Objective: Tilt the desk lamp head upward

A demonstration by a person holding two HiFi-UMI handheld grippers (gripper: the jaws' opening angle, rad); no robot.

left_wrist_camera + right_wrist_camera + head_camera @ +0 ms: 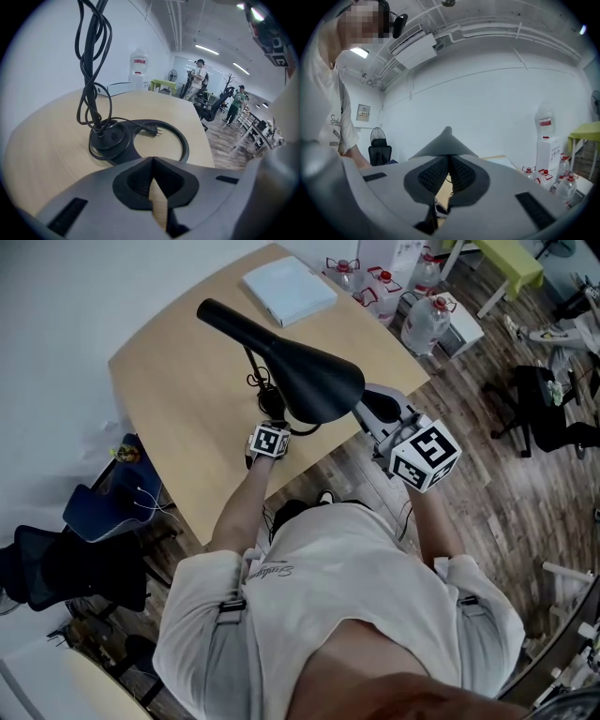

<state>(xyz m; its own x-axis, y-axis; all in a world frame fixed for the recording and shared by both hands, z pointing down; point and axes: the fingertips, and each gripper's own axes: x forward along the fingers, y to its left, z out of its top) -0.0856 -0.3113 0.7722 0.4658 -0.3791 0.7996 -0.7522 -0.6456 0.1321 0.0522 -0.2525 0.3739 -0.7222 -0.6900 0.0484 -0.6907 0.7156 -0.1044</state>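
Matte black, shell-shaped desk lamp head (311, 381) above pale wood table (178, 381), thin rim pinched by right gripper (449, 159), ribbed pads nearly together. Left gripper (152, 164) closed, empty, near round lamp base (108, 138) and looped cord (93, 56).

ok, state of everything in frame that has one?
left gripper: shut, empty, low over the table by the lamp base
right gripper: shut, tips at the lamp head's near edge; a pinch on it can't be confirmed
lamp head: up on its arm; lit or not can't be seen
plug: unplugged, lying on the lamp base
cord: hanging in loose loops
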